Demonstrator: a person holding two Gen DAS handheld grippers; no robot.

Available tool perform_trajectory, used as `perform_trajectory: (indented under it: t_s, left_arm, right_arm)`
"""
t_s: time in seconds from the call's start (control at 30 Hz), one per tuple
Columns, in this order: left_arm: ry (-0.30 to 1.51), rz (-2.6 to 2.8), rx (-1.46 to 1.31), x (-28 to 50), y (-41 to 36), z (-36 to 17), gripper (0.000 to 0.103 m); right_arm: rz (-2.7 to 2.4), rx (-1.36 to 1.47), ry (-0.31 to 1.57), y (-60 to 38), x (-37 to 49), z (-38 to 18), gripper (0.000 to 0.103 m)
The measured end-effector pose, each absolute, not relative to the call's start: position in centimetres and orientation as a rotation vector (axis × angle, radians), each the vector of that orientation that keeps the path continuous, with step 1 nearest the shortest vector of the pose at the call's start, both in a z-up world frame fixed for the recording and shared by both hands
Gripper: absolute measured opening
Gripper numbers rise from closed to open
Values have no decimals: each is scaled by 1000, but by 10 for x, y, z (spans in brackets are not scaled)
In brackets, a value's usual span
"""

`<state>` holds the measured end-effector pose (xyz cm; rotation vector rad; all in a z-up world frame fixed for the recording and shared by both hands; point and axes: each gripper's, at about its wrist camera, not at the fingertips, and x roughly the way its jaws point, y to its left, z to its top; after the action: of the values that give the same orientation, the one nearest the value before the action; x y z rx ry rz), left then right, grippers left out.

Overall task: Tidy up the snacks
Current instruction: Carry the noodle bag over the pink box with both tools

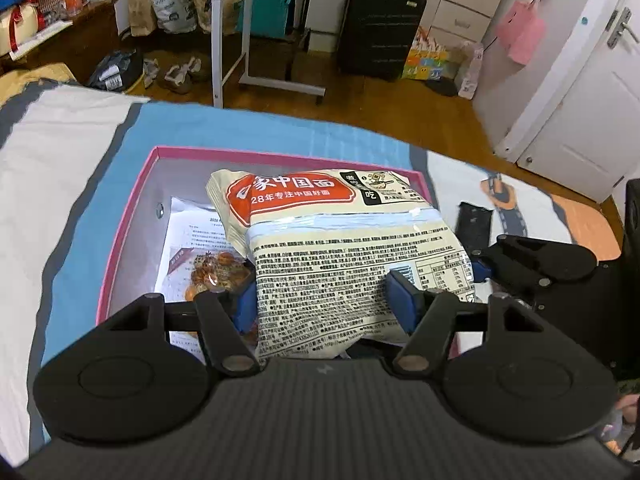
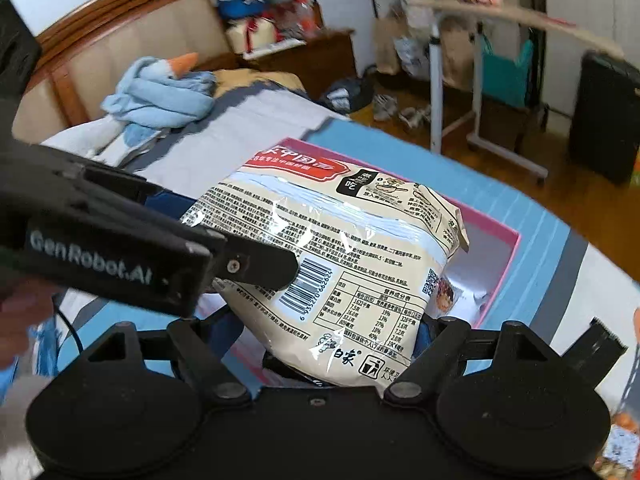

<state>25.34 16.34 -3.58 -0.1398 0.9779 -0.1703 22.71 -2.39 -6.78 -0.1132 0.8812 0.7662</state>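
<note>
Blue-padded fingers (image 1: 402, 300) of the left gripper (image 1: 326, 300) are pinching the lower part of a cream-coloured instant noodle packet (image 1: 352, 256), back panel of small print facing up. From the right wrist view, the right gripper (image 2: 332, 340) is closing on the near edge of the same packet (image 2: 340, 264), though its fingertips are hidden beneath the plastic, so that grip is a judgement. Both grippers are holding the packet over a pink-rimmed open box (image 1: 128, 216) sitting on the bed's blue sheet (image 1: 80, 208). Inside the box, a printed paper sheet (image 1: 188, 232) is lying flat with a small clear bag of orange snacks (image 1: 212, 272) on top. One snack therefore seems already stowed; the noodle packet is partly over the box, apparently not yet released. Farther off, a black remote-like object (image 1: 474, 226) is lying on the bed, then wooden floor, a rolling worktop (image 1: 248, 40) and a black suitcase (image 1: 380, 28).
</note>
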Motion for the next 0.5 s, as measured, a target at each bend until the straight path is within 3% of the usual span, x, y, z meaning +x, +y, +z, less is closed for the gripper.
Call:
perform_trajectory:
  t_s: [0.4, 0.5]
  left_arm:
    - [1051, -192, -174, 265, 171, -82, 64]
    - [1020, -99, -50, 261, 162, -80, 62]
  right_arm:
    - [704, -196, 991, -5, 232, -102, 85]
    - [658, -289, 955, -2, 219, -95, 88]
